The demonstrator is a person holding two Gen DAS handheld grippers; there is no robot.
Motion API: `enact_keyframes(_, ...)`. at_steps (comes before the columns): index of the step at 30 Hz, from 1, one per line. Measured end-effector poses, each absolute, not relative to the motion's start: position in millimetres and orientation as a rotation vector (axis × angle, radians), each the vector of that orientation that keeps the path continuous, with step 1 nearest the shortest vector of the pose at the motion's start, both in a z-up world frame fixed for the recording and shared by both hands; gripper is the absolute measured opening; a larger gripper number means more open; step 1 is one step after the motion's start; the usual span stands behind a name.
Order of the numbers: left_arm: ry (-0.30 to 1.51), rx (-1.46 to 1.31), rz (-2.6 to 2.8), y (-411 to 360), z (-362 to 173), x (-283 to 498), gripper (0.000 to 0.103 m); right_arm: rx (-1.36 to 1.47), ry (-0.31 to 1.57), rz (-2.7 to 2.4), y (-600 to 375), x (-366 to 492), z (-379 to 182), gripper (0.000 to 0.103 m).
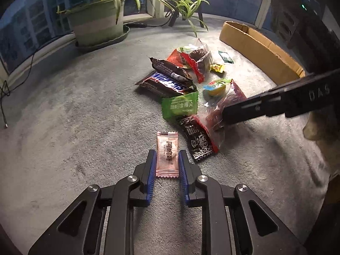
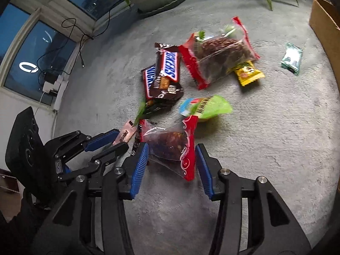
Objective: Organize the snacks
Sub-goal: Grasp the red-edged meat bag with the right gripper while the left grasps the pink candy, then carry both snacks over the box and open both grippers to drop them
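A pink candy packet (image 1: 166, 155) lies on the grey carpet, and my left gripper (image 1: 167, 159) is shut on it, blue pads against both long edges. From the right wrist view the same left gripper (image 2: 121, 141) holds that pink packet (image 2: 127, 132) low at the left. A clear, red-edged packet of brown snack (image 2: 170, 146) sits between the pads of my right gripper (image 2: 171, 155), which press on its two sides. In the left wrist view the right gripper (image 1: 225, 114) reaches down onto this packet (image 1: 216, 110).
Loose snacks lie beyond: Snickers bars (image 2: 167, 68), a green packet (image 1: 180, 106), a black-and-red sachet (image 1: 197, 140), a jelly cup (image 2: 206, 106), another clear packet (image 2: 218, 57), a yellow candy (image 2: 248, 74). A cardboard box (image 1: 255, 42) stands right, a plant pot (image 1: 97, 21) far left.
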State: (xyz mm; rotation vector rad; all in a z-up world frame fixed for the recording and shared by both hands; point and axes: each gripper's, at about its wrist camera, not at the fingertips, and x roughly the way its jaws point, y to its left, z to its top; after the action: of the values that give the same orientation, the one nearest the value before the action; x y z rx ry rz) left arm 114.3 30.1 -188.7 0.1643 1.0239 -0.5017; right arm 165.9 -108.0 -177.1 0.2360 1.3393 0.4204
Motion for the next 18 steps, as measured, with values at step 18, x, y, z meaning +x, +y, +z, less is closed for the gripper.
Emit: enact_keyframes(18, 1.020, 0.115, -0.467, 32, -188, 112, 0.019, 0.265, 1.262, 0.416, -129, 156, -157, 0.035)
